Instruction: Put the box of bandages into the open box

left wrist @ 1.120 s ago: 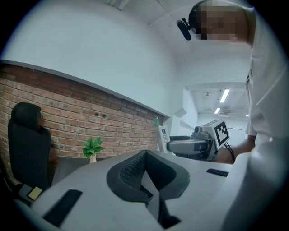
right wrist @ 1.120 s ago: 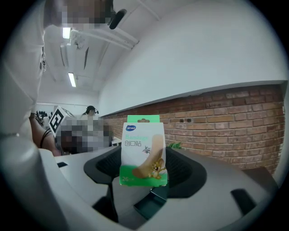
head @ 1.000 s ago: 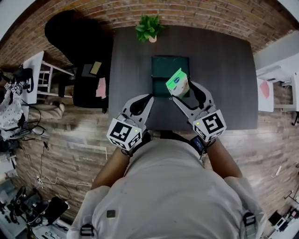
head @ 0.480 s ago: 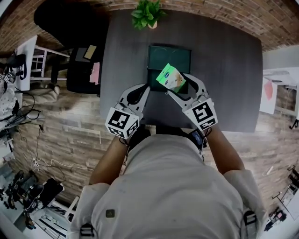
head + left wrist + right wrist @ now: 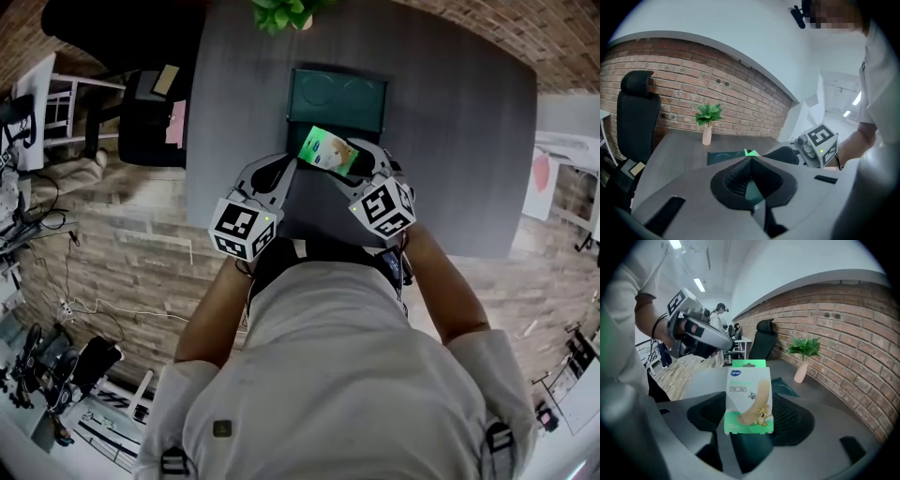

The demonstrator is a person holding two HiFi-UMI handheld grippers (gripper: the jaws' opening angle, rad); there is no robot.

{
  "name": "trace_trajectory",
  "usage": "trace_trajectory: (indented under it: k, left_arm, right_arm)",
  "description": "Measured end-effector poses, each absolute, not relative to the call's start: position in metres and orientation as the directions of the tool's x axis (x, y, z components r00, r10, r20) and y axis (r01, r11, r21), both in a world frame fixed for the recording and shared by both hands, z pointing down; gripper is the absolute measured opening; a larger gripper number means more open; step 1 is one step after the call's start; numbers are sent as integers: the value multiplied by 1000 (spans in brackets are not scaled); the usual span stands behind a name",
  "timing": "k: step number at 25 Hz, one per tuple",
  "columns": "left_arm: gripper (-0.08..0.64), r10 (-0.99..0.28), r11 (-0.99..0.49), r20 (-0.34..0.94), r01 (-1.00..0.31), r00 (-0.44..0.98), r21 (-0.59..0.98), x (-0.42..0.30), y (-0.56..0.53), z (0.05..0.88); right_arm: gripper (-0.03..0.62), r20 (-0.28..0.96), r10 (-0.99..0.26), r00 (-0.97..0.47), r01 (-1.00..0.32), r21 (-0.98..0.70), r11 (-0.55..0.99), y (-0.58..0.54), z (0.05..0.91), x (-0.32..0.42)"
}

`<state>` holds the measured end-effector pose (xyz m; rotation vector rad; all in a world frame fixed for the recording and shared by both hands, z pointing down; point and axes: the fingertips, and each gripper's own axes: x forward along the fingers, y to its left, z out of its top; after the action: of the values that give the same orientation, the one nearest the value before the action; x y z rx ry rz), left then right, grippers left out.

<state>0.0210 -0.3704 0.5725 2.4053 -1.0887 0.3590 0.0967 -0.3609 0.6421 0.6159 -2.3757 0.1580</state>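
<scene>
The bandage box, green and white with a cartoon plaster printed on it, is held in the air just in front of the near edge of the open dark-green box. My right gripper is shut on its lower edge. In the right gripper view the bandage box stands upright between the jaws of the right gripper. My left gripper sits close on the left of the bandage box, jaws together and empty. Past the tips of the left gripper the open box shows.
The dark grey table carries a small potted plant at its far edge, behind the open box. A black office chair stands to the table's left. A brick wall runs behind the table, and white furniture stands to its right.
My right gripper has carried the bandage box a little to the left and tipped it flatter, near the open box's front edge. The left gripper has stayed alongside, shut.
</scene>
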Motion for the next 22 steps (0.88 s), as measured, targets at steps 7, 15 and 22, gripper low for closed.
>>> trace_trajectory:
  k: [7,15,22]
  left_arm:
    - [15,-609,-559,459,-761,647,330,26,-374,607]
    - [15,-591,-540,500,-771,633,338,26,-375,635]
    - [15,-589,-530,512,-777,626,340,25,-371,642]
  right_arm:
    - [298,726,-314,-611,-357,101,929,-362,699,96]
    - [298,811,-258,-526,-242,148,959,-358,751,98]
    - [298,858,-238,-456,-178,174,968,-359,778,102]
